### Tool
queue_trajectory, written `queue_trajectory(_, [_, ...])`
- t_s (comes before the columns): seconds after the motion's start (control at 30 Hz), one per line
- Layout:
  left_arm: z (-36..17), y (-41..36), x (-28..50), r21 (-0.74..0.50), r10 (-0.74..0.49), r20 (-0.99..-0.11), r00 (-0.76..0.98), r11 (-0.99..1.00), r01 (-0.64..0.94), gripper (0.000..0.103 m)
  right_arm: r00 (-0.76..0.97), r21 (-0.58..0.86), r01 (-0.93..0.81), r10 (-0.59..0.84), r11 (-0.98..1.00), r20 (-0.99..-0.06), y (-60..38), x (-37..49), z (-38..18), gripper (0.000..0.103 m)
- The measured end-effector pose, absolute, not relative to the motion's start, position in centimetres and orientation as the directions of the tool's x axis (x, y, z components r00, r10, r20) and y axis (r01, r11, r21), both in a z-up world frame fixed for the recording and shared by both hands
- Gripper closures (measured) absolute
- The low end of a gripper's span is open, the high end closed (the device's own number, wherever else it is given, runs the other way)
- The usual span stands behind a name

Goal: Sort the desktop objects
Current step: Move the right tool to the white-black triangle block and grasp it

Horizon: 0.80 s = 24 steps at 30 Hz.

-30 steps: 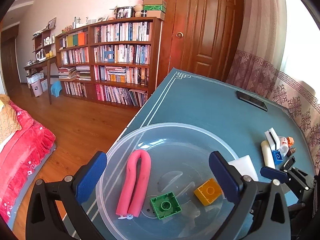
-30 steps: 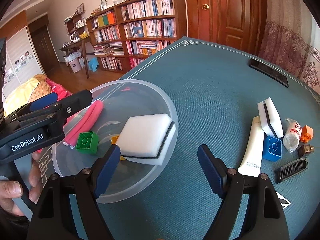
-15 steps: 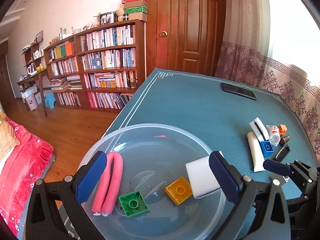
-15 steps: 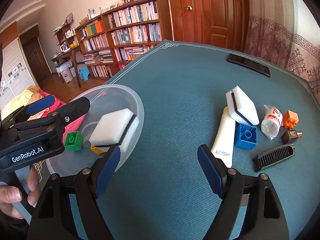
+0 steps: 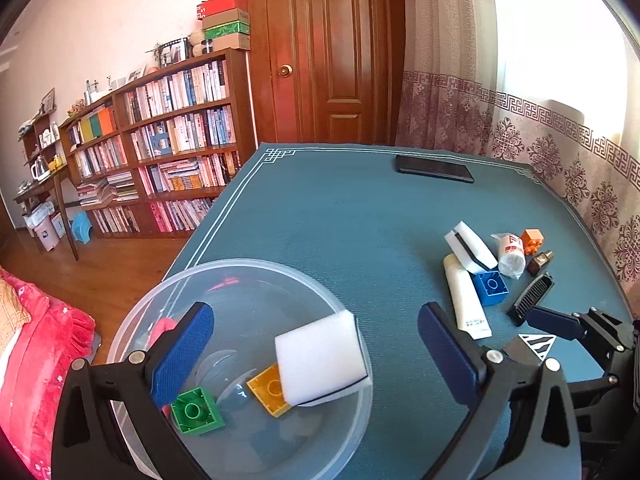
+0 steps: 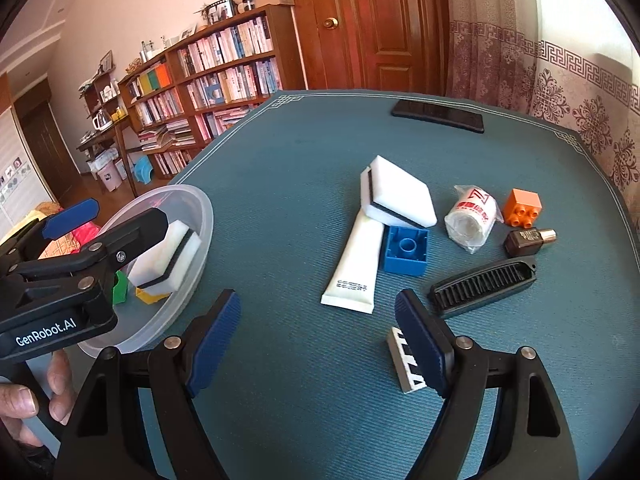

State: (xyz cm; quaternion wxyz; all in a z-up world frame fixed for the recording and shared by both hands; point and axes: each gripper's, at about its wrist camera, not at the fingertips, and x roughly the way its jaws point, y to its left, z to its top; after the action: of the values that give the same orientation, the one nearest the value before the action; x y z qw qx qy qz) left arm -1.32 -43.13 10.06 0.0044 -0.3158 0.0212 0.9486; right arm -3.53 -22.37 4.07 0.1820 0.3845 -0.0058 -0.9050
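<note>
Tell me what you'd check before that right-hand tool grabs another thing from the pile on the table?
1. Right gripper empty, fingers apart: ok.
2. Last sponge dropped fully inside the clear bowl: ok, it leans on the yellow brick by the wall.
3. Room left in the bowl: ok; the green brick and a pink item leave bare floor.
4. White tube free to lift: not ok; the second sponge overlaps its far end and the blue brick is against it.
5. Left gripper clear of the drop path: not ok, it hovers over the bowl.
6. Comb lying separate: ok.
</note>
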Motion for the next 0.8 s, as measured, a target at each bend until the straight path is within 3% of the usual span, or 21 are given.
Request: queue_trajectory(0.8, [9.9,-37.0,-1.8,0.065,0.063,-0.613,-0.787,-0.989,-0.130,0.001,-0.641,0.164,0.158,-0.228,-0.974,-0.733,-14.0,-3.2,1.6,0.020])
